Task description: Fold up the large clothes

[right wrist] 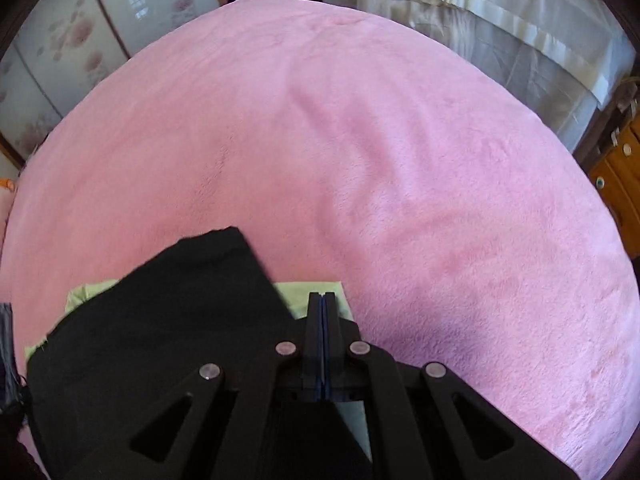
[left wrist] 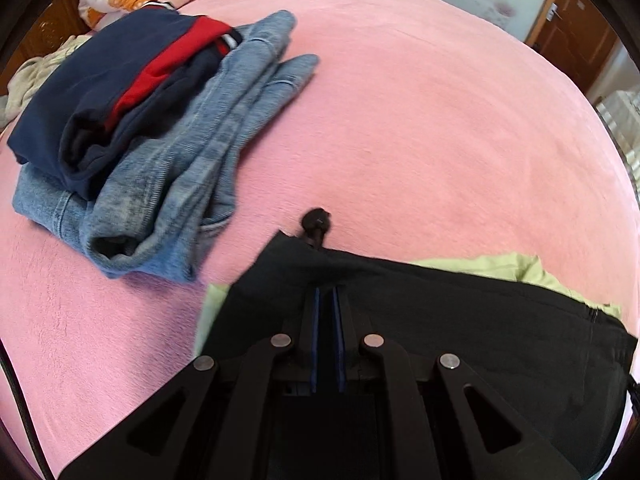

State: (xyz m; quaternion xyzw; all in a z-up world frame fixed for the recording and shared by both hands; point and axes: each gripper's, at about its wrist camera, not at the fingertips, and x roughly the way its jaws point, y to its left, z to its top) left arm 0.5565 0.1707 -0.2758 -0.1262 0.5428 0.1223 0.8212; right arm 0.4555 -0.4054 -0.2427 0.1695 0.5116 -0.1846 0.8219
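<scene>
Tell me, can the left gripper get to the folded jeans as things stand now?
Probably yes. Bare pink blanket lies between the left gripper and the folded jeans, but its fingers first must release the black garment.

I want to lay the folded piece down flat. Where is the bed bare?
Bare pink blanket runs ahead of the right gripper, toward the curtains. Crowded: the denim and navy pile left of the left gripper, and the black garment over green cloth.

Ahead-left of the left hand-held gripper [left wrist: 326,292]: one jeans pair [left wrist: 192,168], one navy-red garment [left wrist: 100,92]; beneath it, one black garment [left wrist: 460,320], one green [left wrist: 516,266].
</scene>
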